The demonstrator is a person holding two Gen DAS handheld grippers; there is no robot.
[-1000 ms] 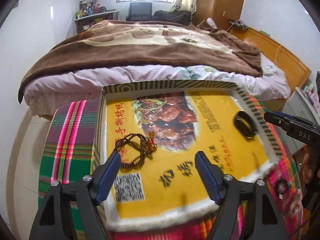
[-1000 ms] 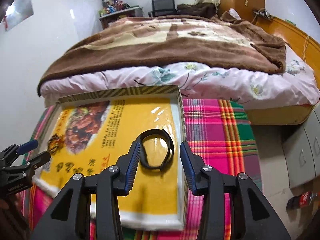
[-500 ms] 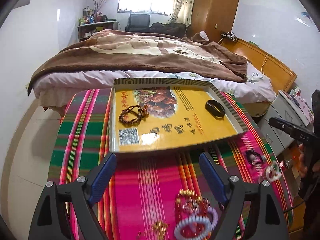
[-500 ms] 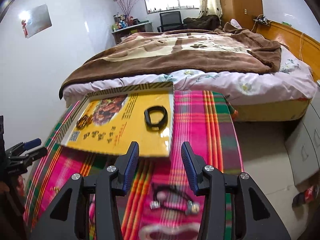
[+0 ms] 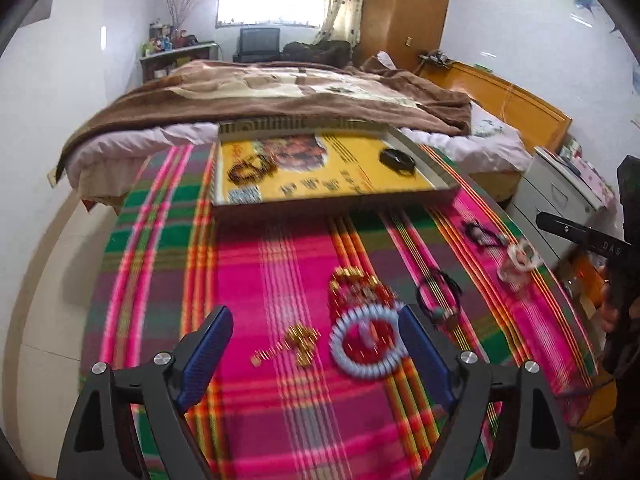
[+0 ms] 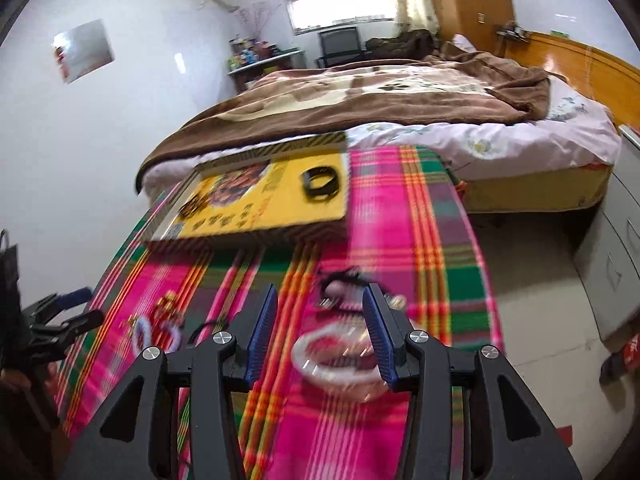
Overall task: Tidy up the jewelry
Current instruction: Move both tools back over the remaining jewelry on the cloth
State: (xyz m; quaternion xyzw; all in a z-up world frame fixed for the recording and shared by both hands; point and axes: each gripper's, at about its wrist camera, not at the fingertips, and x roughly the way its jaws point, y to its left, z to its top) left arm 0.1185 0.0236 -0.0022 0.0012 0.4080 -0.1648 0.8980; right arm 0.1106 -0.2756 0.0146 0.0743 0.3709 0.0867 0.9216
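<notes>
A yellow printed tray (image 5: 360, 190) (image 6: 256, 220) lies at the far end of the plaid cloth. It holds a dark bead bracelet (image 5: 250, 170) and a black band (image 5: 397, 159) (image 6: 319, 184). Loose jewelry lies on the cloth: a pale blue bead bracelet (image 5: 366, 340), a red and gold piece (image 5: 356, 286), gold bits (image 5: 298, 342), a black cord (image 5: 438, 294), a clear white bracelet (image 6: 336, 360) (image 5: 518, 260), a black piece (image 6: 344, 284). My left gripper (image 5: 316, 360) is open above the gold bits. My right gripper (image 6: 320, 332) is open over the clear bracelet.
A bed with a brown blanket (image 5: 280, 96) stands right behind the table. A grey drawer cabinet (image 6: 616, 264) stands on the right. The plaid cloth (image 5: 260, 264) covers the table, whose edges drop to a pale floor (image 6: 532, 280).
Both grippers have pulled back from the tray toward the near part of the table. The loose jewelry on the cloth has come into view. Both stay open and empty.
</notes>
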